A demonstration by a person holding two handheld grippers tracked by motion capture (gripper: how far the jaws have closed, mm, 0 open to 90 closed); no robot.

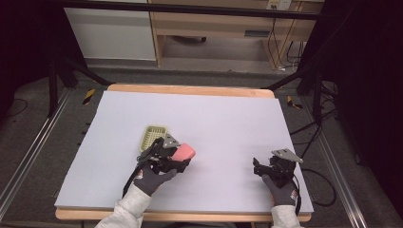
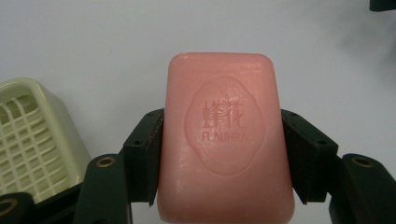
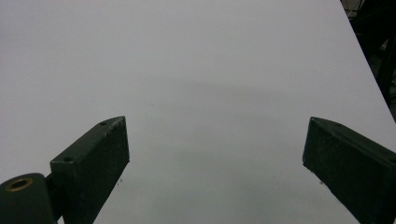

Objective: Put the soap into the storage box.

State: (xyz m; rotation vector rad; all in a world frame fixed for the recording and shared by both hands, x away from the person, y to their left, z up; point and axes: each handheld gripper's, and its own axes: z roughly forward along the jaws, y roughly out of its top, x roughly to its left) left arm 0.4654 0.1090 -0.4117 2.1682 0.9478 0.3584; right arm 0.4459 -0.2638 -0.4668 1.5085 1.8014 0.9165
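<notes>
The left claw (image 2: 223,154) clamps a pink soap bar (image 2: 225,140) by its long sides, rounded and stamped, beside a cream soap dish (image 2: 32,140), while the right claw (image 3: 215,163) gapes empty.

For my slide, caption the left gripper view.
Left claw grips a pink soap bar beside a cream soap dish.

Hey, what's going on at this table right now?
A person works at a white-covered table with a handheld gripper in each hand. The left gripper is shut on a pink rectangular bar of soap, clamped by its long sides, right beside a pale yellow slotted plastic soap dish. The right gripper waits open over bare tabletop, holding nothing.
</notes>
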